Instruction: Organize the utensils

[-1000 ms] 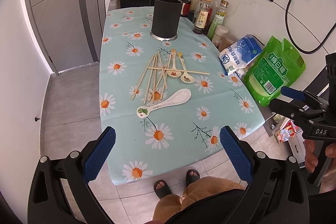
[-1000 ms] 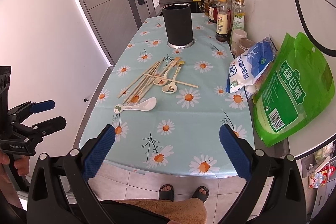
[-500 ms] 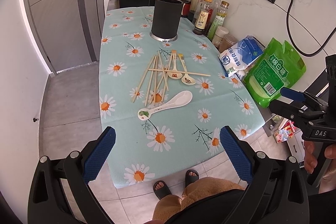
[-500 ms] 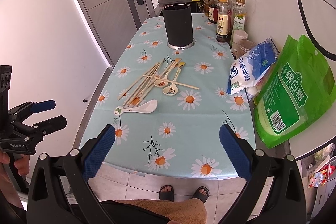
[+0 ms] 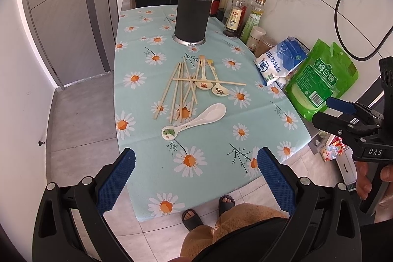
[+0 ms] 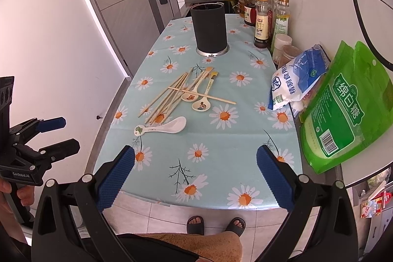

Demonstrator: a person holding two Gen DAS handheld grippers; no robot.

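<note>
Both held off the table's near edge [image 5: 196, 210], left gripper [image 5: 195, 174] and right gripper [image 6: 195, 172] spread wide, empty; chopsticks [image 5: 180, 92] and spoons [image 5: 196, 120] mid-table, holder [image 5: 192, 16] beyond.

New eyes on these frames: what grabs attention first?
The loose heap of wooden chopsticks with two small spoons mid-table on the daisy tablecloth, and a big white spoon just nearer. Behind them stands the upright black holder; a bright green bag leans at the right edge. Both the left gripper and right gripper hover open, empty.
</note>
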